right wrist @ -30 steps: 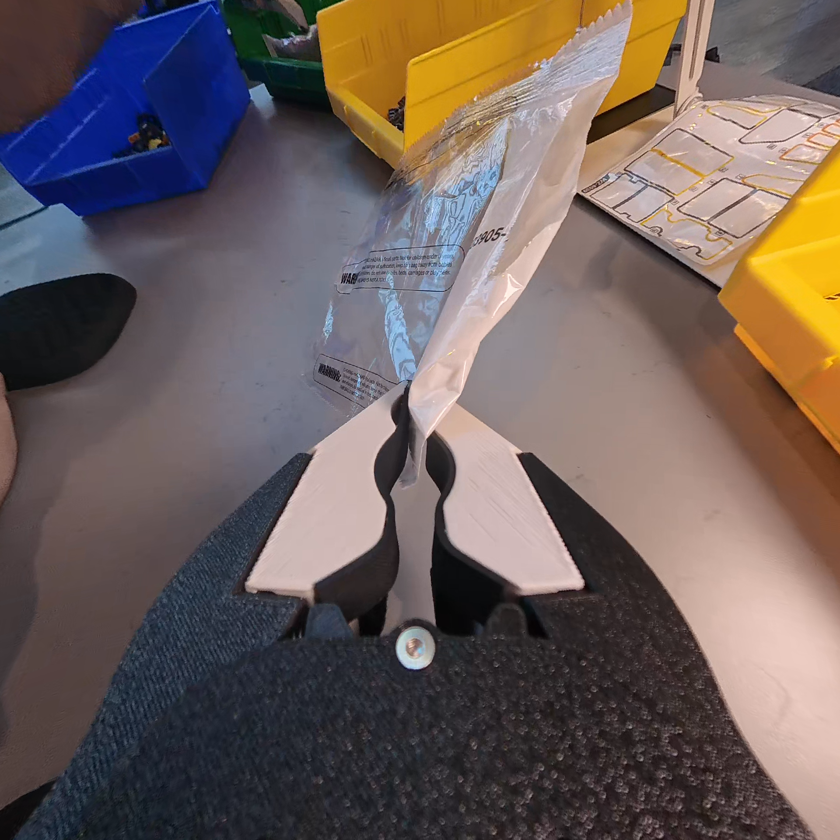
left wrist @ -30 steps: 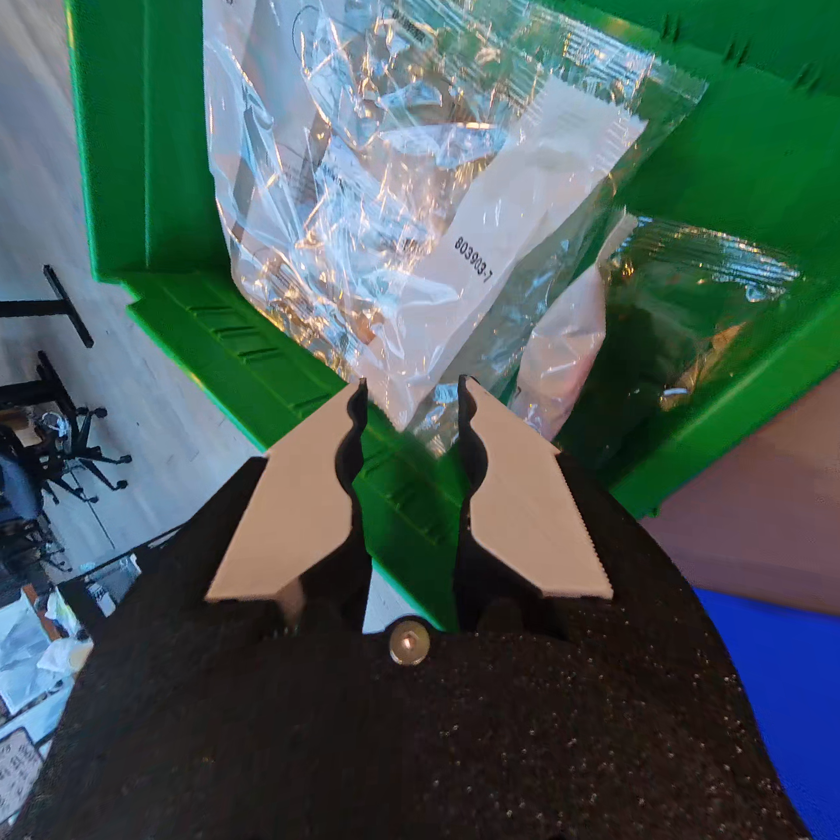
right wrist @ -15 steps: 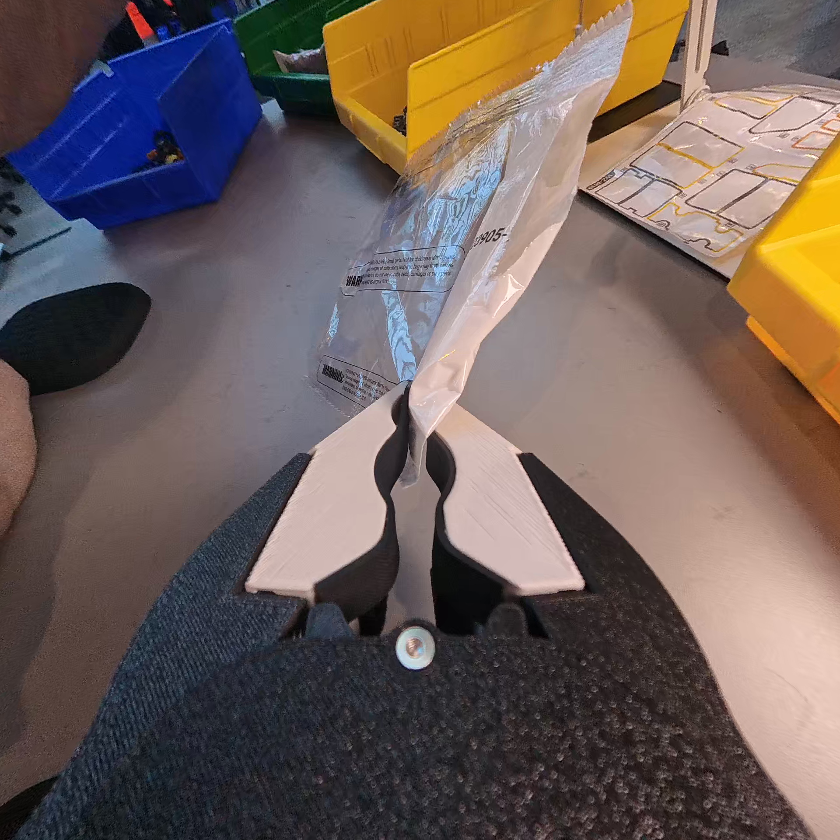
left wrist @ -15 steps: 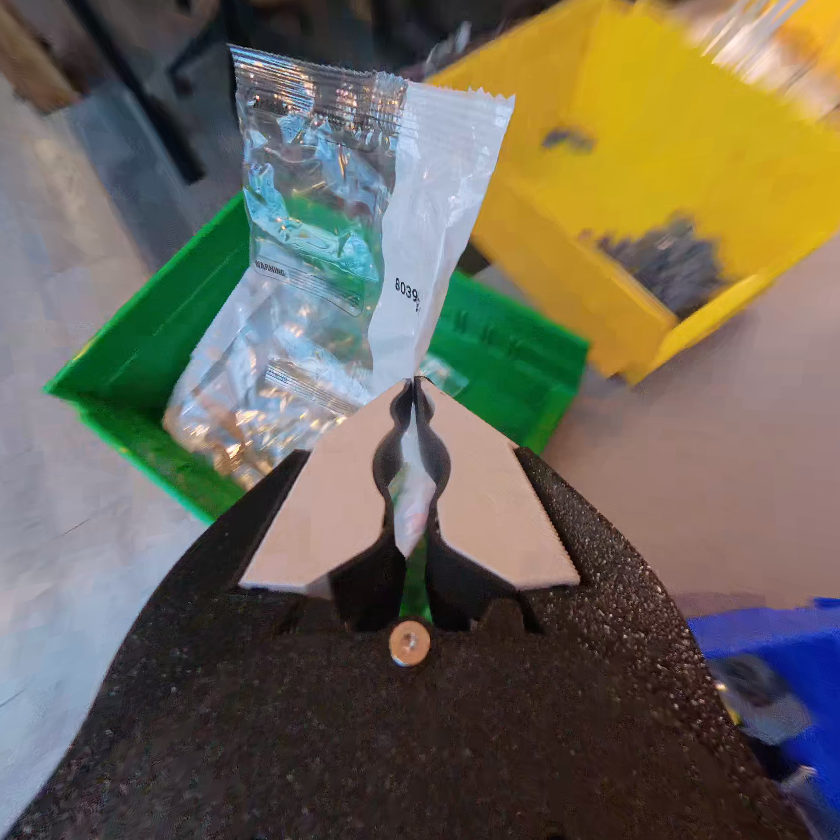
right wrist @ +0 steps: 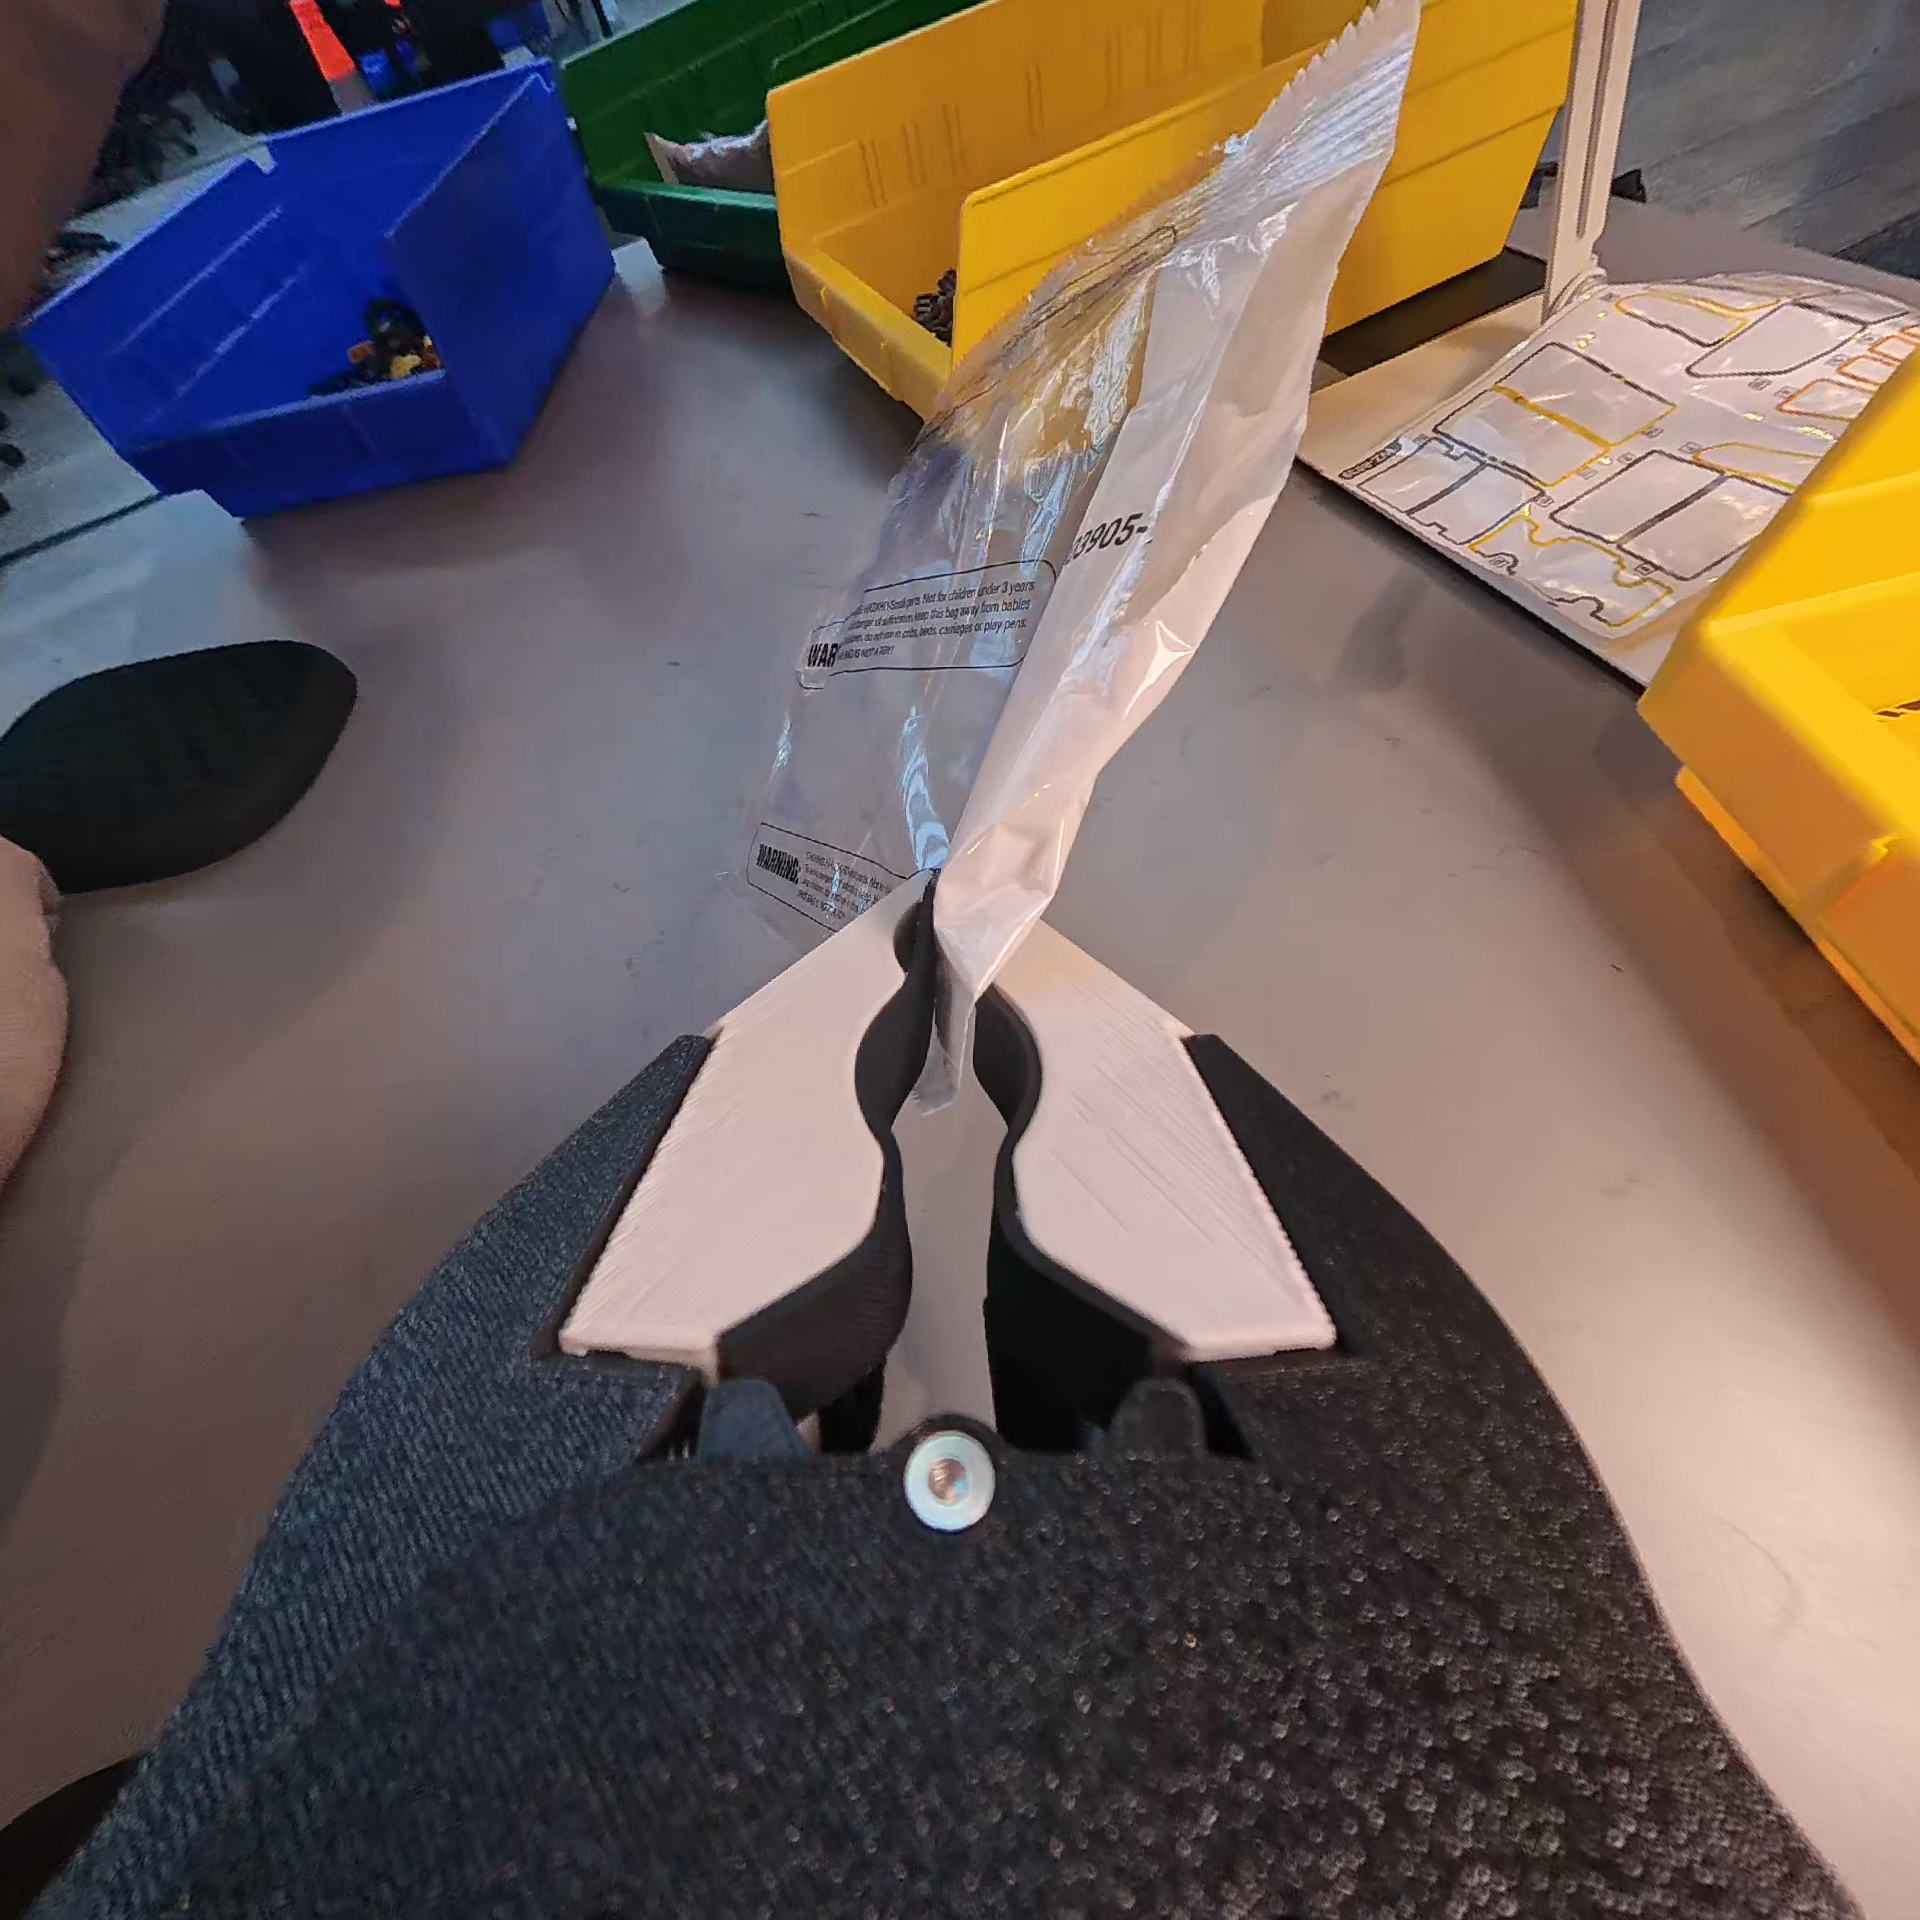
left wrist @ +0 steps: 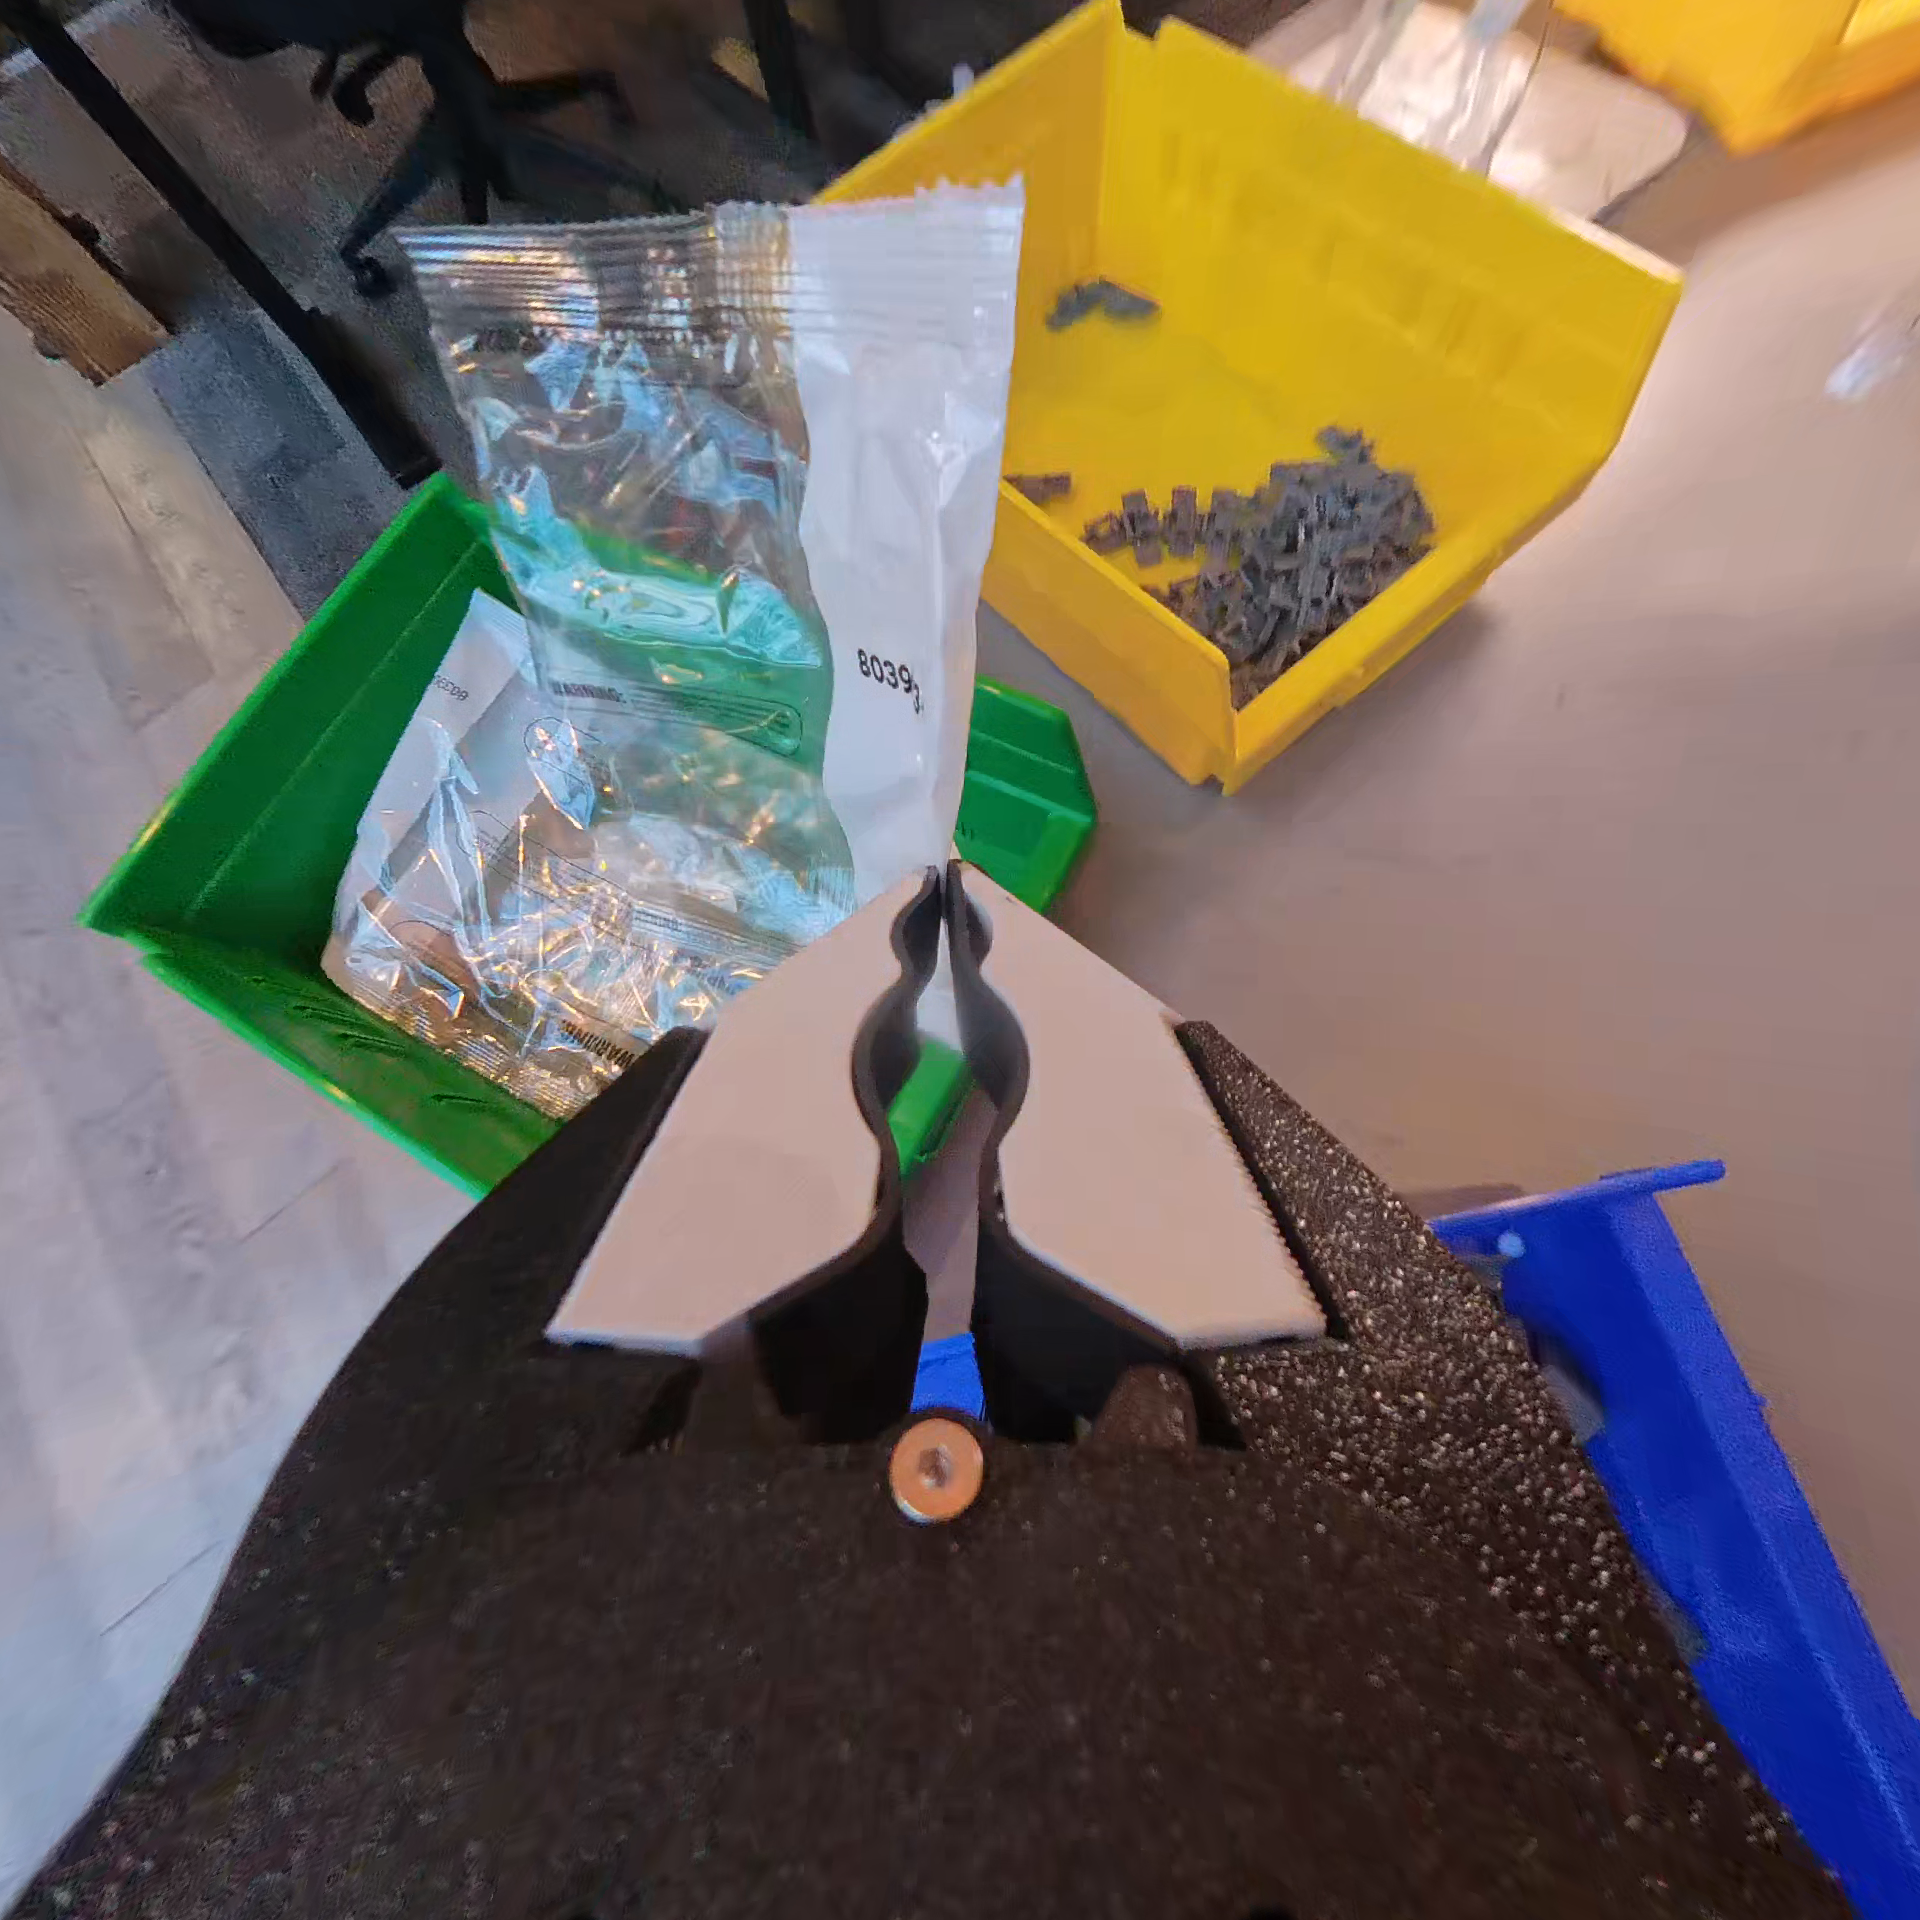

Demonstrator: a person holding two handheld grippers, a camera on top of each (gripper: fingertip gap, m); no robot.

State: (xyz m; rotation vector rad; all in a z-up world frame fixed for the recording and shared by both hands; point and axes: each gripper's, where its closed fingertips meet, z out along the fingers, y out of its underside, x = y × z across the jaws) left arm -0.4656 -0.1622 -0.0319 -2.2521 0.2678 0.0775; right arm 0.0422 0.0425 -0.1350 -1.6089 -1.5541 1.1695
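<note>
My left gripper (left wrist: 940, 883) is shut on the corner of a clear and white plastic bag (left wrist: 769, 520) and holds it upright above a green bin (left wrist: 270, 748). More clear bags (left wrist: 540, 894) lie in that bin. My right gripper (right wrist: 935, 904) is shut on the end of another clear and white plastic bag (right wrist: 1101, 499), which stands up over the grey table (right wrist: 520, 831). Both pairs of pads pinch the film.
A yellow bin (left wrist: 1299, 343) with small dark parts stands right of the green bin, a blue bin (left wrist: 1683, 1455) near right. In the right wrist view are a blue bin (right wrist: 312, 312), a yellow bin (right wrist: 1091, 135), another yellow bin (right wrist: 1808, 727), a printed sheet (right wrist: 1621, 436) and a black pad (right wrist: 166, 758). My right fingertips sit around 55 centimetres from my left ones.
My left gripper closed on a bag in the green bin and lifted it up and back out of the bin. My right gripper kept its bag and barely moved.
</note>
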